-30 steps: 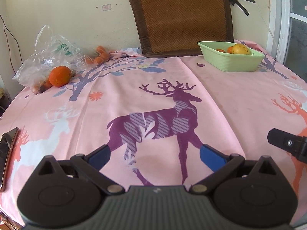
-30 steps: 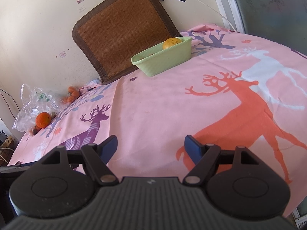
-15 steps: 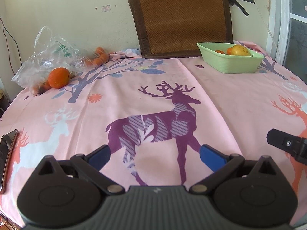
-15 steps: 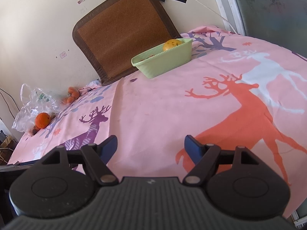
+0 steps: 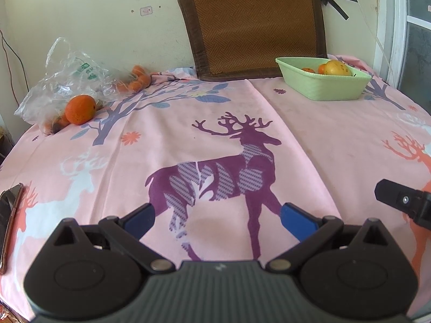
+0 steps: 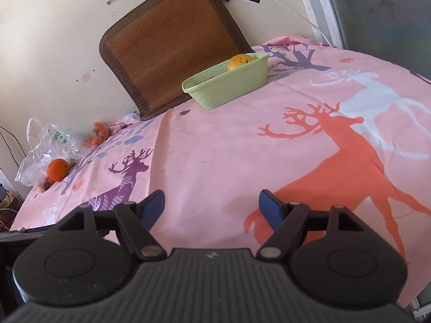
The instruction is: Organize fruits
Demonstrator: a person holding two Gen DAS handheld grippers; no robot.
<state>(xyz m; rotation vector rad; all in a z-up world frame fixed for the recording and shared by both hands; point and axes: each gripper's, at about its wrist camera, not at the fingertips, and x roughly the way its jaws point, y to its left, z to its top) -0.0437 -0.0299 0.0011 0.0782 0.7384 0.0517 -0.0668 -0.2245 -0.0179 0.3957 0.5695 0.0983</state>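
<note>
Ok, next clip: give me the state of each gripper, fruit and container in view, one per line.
left gripper: open, empty
right gripper: open, empty
green basket: upright, holding a yellow fruit and small oranges
large orange: loose on the cloth, against the bag
plastic bag: crumpled, lying open
small oranges: piled by the bag

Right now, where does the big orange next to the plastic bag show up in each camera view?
Left wrist view: the big orange sits at upper left, against the plastic bag.
Right wrist view: the big orange sits at far left, mid-height, against the same bag.
Shared landmark: the green basket by the brown woven mat.
</note>
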